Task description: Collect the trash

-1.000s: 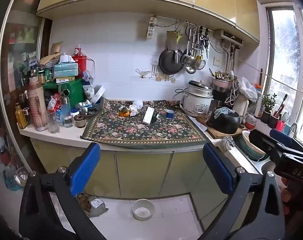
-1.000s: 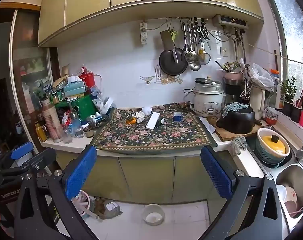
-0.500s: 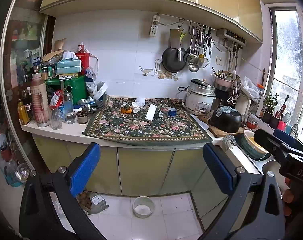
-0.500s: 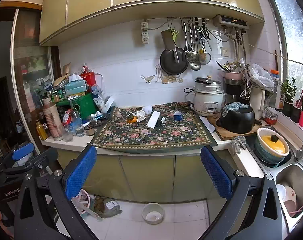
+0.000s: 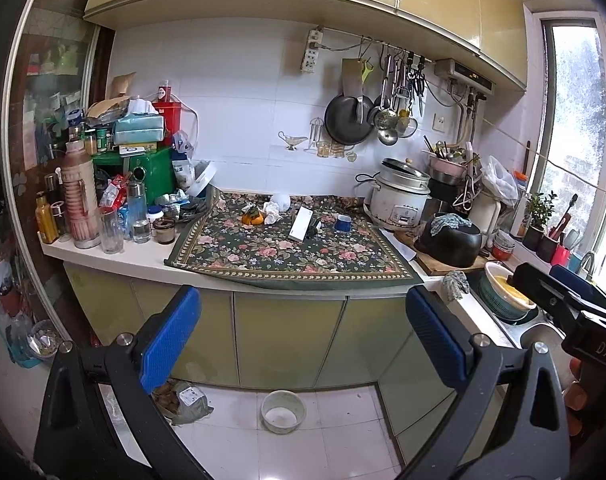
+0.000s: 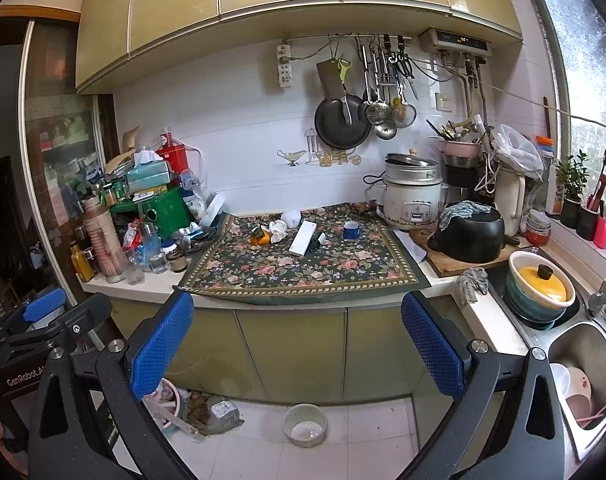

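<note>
Ahead of the fingers, the near half of the green floral cloth [image 6: 303,270] lies bare; crowded glass bottles [image 6: 143,248] flank left, an upturned black pot [image 6: 469,236] right.

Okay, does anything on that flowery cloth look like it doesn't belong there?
Yes: crumpled tissues and orange peel lie loose at the back of the cloth, looking like litter among kitchenware.

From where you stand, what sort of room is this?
Most likely a lived-in home kitchen. A rice cooker stands on the counter beside a floral cloth, a black pan and ladles hang on the tiled wall, and a steel sink with dishes lies to the right.
</note>
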`<state>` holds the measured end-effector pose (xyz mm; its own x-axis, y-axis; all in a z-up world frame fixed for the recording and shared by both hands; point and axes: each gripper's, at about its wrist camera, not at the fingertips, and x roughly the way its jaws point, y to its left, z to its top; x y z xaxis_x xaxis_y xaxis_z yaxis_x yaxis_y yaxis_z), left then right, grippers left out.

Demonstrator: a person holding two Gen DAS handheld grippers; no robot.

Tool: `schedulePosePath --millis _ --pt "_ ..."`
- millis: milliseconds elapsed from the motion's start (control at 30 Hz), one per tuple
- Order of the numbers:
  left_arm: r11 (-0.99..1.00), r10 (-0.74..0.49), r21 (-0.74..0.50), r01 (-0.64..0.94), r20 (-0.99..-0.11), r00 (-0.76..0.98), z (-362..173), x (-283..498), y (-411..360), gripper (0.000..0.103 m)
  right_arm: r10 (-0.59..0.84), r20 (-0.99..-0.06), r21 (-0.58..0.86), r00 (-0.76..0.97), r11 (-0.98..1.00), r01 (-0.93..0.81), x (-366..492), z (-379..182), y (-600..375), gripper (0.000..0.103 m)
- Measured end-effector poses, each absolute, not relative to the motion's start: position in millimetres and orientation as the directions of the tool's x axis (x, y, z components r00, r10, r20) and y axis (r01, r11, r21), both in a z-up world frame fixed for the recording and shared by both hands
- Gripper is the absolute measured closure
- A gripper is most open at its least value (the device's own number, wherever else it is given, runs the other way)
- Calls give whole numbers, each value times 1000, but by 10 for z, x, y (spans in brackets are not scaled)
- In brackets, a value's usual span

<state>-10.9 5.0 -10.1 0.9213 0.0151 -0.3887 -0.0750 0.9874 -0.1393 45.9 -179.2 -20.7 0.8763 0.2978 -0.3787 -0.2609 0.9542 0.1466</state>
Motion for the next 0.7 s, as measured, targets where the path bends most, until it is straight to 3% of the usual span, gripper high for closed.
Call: schedulePosePath --millis 700 --pt "989 4 -136 -62 -387 922 -60 -120 -31 0 295 -375 153 879 955 -255 417 -212 -1902 0"
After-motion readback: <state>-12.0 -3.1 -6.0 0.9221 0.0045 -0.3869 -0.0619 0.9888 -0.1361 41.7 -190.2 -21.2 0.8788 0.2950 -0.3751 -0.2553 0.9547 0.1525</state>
